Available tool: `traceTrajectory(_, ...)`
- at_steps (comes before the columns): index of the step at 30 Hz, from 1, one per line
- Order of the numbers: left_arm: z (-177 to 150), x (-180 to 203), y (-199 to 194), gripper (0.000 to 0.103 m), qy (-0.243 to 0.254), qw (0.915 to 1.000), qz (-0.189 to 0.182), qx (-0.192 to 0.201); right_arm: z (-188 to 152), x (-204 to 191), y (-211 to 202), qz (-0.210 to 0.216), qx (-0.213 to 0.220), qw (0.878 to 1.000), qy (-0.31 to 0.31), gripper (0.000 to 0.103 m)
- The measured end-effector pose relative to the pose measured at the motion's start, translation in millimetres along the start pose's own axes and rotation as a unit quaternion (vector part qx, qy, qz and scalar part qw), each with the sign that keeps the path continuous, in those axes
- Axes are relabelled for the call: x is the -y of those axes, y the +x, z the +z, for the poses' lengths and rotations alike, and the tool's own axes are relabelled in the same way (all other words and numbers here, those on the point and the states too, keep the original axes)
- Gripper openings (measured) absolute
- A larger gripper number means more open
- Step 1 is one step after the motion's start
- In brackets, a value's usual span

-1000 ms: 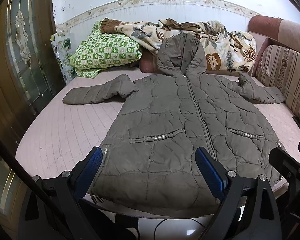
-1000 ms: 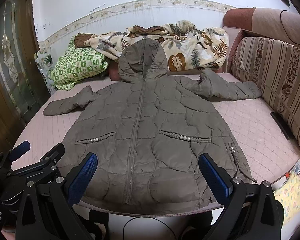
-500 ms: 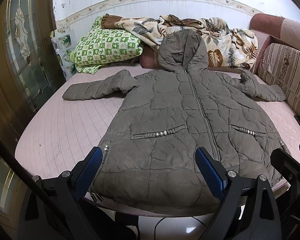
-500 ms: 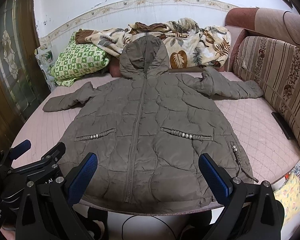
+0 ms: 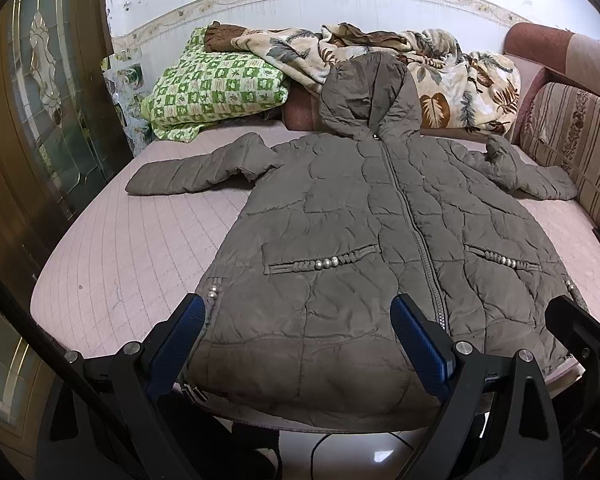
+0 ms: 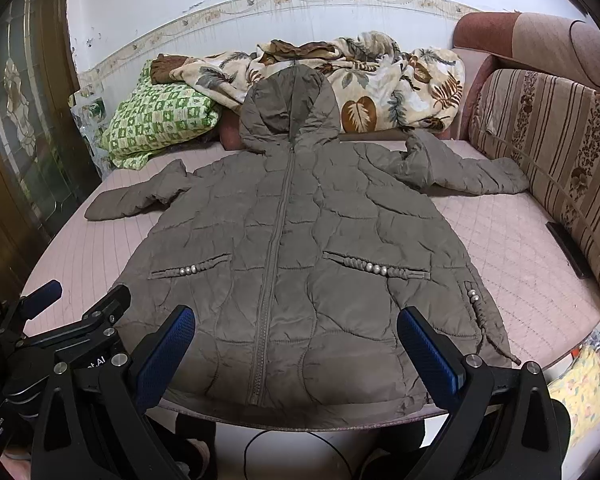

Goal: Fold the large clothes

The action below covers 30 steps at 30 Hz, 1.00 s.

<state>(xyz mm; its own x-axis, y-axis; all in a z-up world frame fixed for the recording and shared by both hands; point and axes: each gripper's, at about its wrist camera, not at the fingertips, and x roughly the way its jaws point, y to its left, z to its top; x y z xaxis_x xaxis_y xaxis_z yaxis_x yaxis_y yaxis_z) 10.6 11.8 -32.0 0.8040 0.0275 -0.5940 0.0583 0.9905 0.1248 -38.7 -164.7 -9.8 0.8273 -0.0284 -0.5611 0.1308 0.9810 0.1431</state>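
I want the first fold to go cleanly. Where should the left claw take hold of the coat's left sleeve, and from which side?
Probably at the cuff end of the left sleeve, coming from the bed's open left side. It lies flat and outstretched on the mattress, its free tip clear of the pillow. The left claw, open, hangs over the hem.

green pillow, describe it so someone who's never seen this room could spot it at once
Find the pink bed with the grey coat spread on it. At its far end, left of the coat's hood, lies the pillow. It alone is green-and-white checked; the blanket beside it has brown leaves.
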Motion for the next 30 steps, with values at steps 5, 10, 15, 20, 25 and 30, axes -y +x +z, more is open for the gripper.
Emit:
traceTrajectory(5, -3, 8, 11, 0.093, 0.006, 0.9984, 0.019, 0.054, -5, 2, 11, -0.034, 0.017, 0.999, -0.029, 0.102)
traceTrajectory(10, 3, 12, 19, 0.093, 0.015, 0.9985, 0.021, 0.048, -2, 9, 19, -0.028, 0.009, 0.999, -0.018, 0.102)
traceTrajectory(15, 33, 11, 35, 0.093, 0.000, 0.9987, 0.008, 0.050, 11, 30, 29, -0.027, 0.023, 0.999, 0.012, 0.102)
traceTrajectory(20, 89, 21, 59, 0.093, -0.001, 0.9962, 0.001, 0.087, 21, 64, 40, -0.032, 0.009, 0.998, 0.050, 0.102)
traceTrajectory(25, 152, 52, 120, 0.096, 0.036, 0.9951, -0.028, 0.087, 35, 104, 45, -0.042, -0.013, 0.995, 0.086, 0.102)
traceTrajectory(30, 146, 53, 206, 0.096, 0.040, 0.9990, -0.009, -0.018, 46, 164, 53, -0.024, -0.020, 0.988, 0.149, 0.102)
